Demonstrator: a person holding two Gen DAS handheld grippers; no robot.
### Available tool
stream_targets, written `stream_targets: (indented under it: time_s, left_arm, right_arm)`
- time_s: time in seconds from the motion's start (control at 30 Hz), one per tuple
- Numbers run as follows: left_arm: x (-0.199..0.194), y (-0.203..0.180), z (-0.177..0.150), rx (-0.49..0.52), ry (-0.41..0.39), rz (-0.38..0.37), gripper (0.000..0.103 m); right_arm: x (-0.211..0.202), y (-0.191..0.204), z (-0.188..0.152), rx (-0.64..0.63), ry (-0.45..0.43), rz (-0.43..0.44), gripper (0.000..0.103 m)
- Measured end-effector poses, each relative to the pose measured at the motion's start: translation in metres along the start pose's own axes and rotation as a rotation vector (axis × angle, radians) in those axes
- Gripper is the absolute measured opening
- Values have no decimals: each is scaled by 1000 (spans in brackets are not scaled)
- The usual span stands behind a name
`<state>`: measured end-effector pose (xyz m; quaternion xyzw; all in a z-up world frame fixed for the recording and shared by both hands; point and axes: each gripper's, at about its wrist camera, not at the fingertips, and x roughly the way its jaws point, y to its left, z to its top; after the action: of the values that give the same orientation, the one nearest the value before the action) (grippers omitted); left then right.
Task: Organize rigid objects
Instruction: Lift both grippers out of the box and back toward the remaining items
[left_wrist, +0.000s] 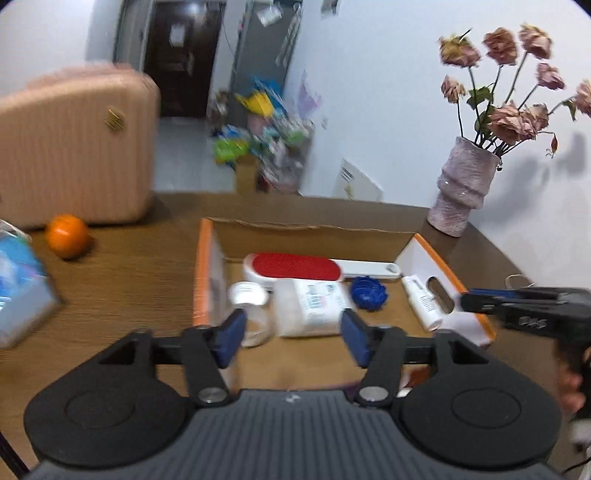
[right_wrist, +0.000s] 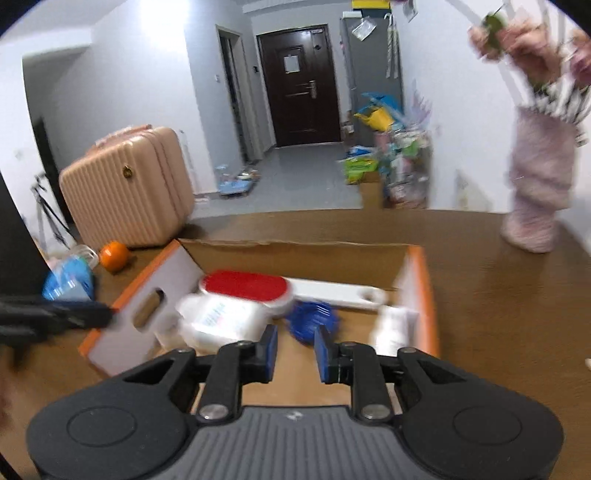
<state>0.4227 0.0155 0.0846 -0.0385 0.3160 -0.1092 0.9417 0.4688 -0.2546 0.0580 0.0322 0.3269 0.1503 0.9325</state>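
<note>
An open cardboard box (left_wrist: 207, 266) with orange-edged flaps lies on the wooden table. In it lie a red lint brush with a white handle (left_wrist: 295, 267), a big white bottle (left_wrist: 310, 308), a blue spiky ball (left_wrist: 367, 290) and a small white bottle (left_wrist: 423, 302). My left gripper (left_wrist: 293, 339) is open and empty, just above the big bottle. My right gripper (right_wrist: 295, 349) is open and empty over the box (right_wrist: 424, 295), near the blue ball (right_wrist: 312, 321). The brush (right_wrist: 245, 286), the big bottle (right_wrist: 218, 321) and the small bottle (right_wrist: 391, 326) show there too.
An orange ball (left_wrist: 66, 235) and a blue packet (left_wrist: 20, 291) lie on the table left of the box. A pink suitcase (left_wrist: 70, 155) stands behind them. A vase of dried roses (left_wrist: 461, 188) stands at the table's far right. My right gripper's body (left_wrist: 532, 308) shows at right.
</note>
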Motion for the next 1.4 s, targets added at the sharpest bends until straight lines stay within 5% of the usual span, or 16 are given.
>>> stream_targets:
  time_s: [0.13, 0.2, 0.23, 0.57, 0.87, 1.07, 1.4]
  left_arm:
    - [-54, -5, -25, 80, -89, 145, 77]
    - [-77, -7, -36, 86, -109, 150, 81]
    - [-86, -8, -41, 88, -121, 147, 83]
    - [-152, -27, -122, 91, -227, 210, 97]
    - [-201, -43, -235, 121, -247, 241, 101]
    - [-215, -44, -252, 96, -240, 200, 103]
    - [-178, -43, -244, 79, -168, 196, 103]
  right_arm:
    - [-51, -7, -25, -40, -18, -105, 36]
    - [-77, -10, -39, -35, -43, -115, 61]
    - [-89, -10, -46, -30, -62, -111, 64]
    - [-171, 21, -109, -58, -196, -102, 72]
    - [-221, 53, -225, -69, -269, -85, 75]
    - [-243, 70, -287, -61, -228, -45, 77]
    - [-224, 63, -287, -36, -191, -79, 76]
